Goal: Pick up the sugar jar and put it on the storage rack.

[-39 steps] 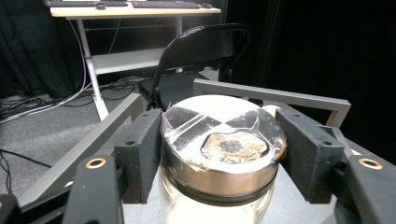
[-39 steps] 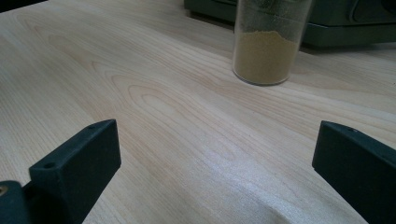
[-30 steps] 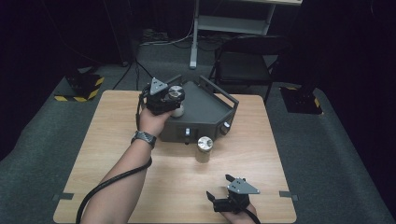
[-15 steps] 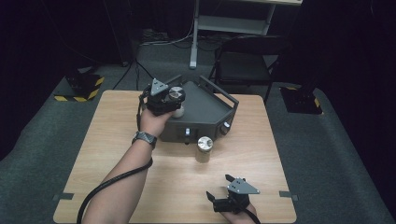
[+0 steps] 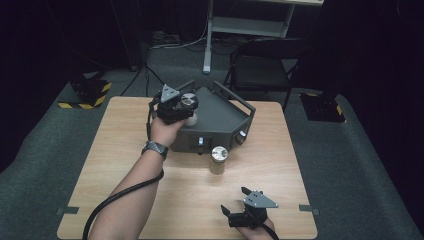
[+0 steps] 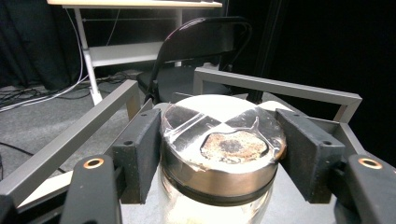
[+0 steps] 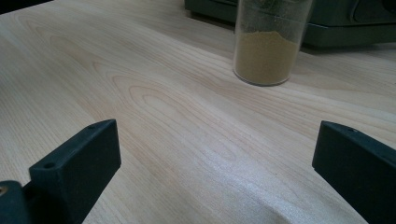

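The left forearm is stretched from the bottom edge of the high view up over the wooden table [image 5: 125, 165], a watch [image 5: 154, 148] worn at the wrist, and the left gripper [image 5: 184, 106] is held at the near-left corner of the dark green angular case [image 5: 220, 120]. Its two black pads are pressed against the sides of a metal-lidded glass jar [image 6: 223, 149], so the jar is pinched just below its lid. The jar is kept upright above the case's top, between the grey bar handles [image 6: 280, 88]; whether its base rests on the case cannot quite be told. The lid is seen as a shiny silver disc with a rough brownish patch at its middle, and the glass beneath looks pale and clear.

The right gripper [image 5: 239, 202] is held low at the near edge of the table, its jaws spread wide with nothing between them. It is pointed toward a second jar [image 7: 270, 44], which stands upright on the table just in front of the case and is partly filled with a tan powder.
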A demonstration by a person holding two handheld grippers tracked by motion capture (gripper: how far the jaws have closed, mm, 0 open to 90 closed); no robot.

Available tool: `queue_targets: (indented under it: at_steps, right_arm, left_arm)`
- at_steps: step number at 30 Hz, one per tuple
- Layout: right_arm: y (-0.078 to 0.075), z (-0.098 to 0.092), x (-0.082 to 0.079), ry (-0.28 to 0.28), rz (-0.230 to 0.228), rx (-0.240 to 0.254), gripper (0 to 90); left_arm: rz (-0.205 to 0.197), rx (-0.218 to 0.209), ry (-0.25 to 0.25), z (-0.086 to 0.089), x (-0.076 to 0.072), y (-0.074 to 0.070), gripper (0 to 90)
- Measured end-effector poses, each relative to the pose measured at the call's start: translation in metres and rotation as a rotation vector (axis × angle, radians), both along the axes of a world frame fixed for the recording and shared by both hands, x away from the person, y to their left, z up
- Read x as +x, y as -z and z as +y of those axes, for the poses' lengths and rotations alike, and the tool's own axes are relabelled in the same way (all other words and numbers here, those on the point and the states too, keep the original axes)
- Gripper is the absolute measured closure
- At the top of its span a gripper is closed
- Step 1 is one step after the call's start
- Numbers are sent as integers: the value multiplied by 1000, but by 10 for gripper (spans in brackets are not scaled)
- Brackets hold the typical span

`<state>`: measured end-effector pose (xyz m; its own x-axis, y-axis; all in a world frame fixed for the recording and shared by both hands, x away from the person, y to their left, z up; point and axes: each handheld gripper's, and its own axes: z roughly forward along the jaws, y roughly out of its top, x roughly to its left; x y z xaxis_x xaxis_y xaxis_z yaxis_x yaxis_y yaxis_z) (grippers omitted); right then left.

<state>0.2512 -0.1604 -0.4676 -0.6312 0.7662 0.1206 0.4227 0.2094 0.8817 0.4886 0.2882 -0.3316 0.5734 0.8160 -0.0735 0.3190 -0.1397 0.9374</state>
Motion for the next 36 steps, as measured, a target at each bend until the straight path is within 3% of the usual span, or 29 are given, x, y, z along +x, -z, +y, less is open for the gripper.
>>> queue_targets:
  at_steps: [9, 14, 19, 23, 29, 36]
  right_arm:
    - [0, 0, 0, 0, 2, -2, 8]
    - [0, 0, 0, 2, 1, 0, 8]
    - [-1, 1, 0, -1, 2, -5, 8]
    - [-1, 1, 0, -1, 2, -7, 8]
    - [-1, 2, 0, -2, -2, -12, 8]
    - [-2, 3, 0, -4, -3, -21, 8]
  left_arm:
    - [7, 5, -3, -2, -1, -2, 315]
    - [17, 2, -9, -3, -2, -3, 257]
    - [33, -21, 9, 1, -3, -3, 125]
    - [16, 6, 34, 2, -10, -2, 97]
    - [13, 15, 50, 9, -19, 0, 23]
    - [-1, 18, 45, 20, -37, -2, 3]
